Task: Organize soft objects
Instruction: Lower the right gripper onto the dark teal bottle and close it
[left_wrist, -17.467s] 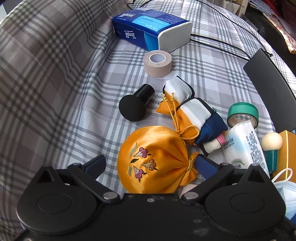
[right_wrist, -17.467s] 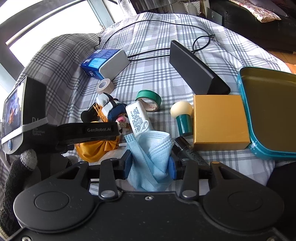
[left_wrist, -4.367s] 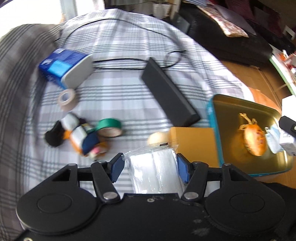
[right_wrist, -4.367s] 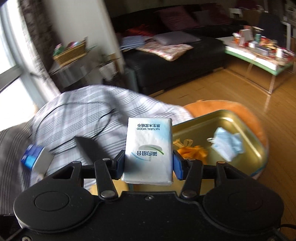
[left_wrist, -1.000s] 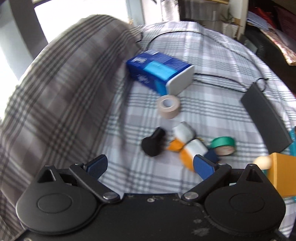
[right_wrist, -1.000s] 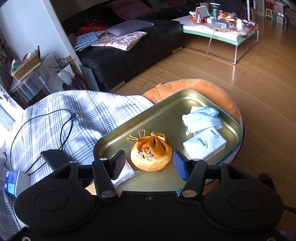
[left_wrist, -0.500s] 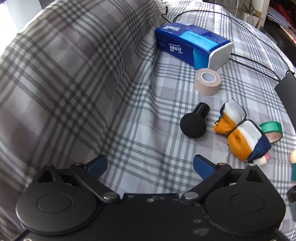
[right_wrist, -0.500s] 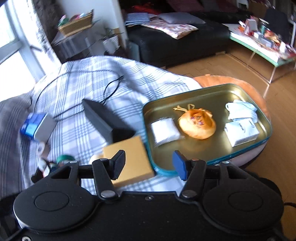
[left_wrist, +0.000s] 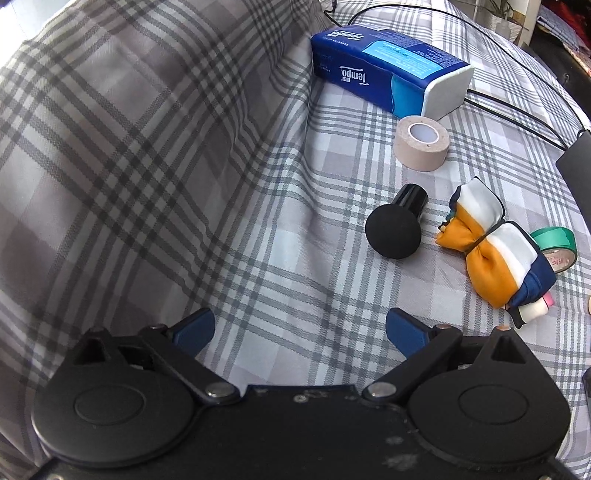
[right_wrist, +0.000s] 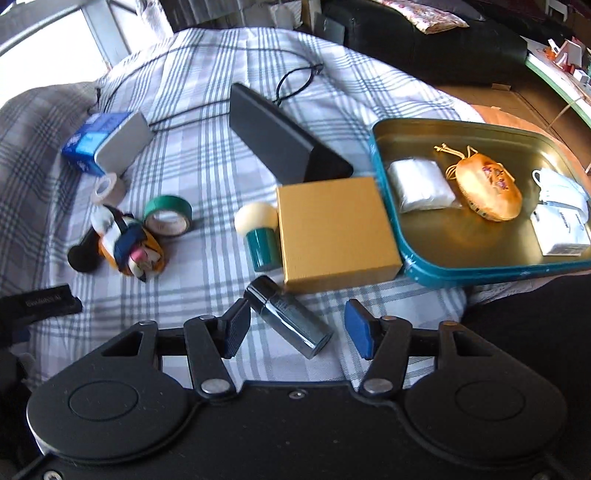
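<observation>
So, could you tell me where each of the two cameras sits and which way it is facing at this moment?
Left wrist view: sits on the left gripper, tilted down at the plaid cloth, facing the tissue pack, beige tape roll and striped pouch; its open blue-padded fingers show.
Right wrist view: sits on the right gripper, looking down across the bed to the teal tray; its open fingers show, plus part of the left gripper at the left edge.
Shared: tissue pack, both tape rolls, striped pouch, black round-headed piece.
</observation>
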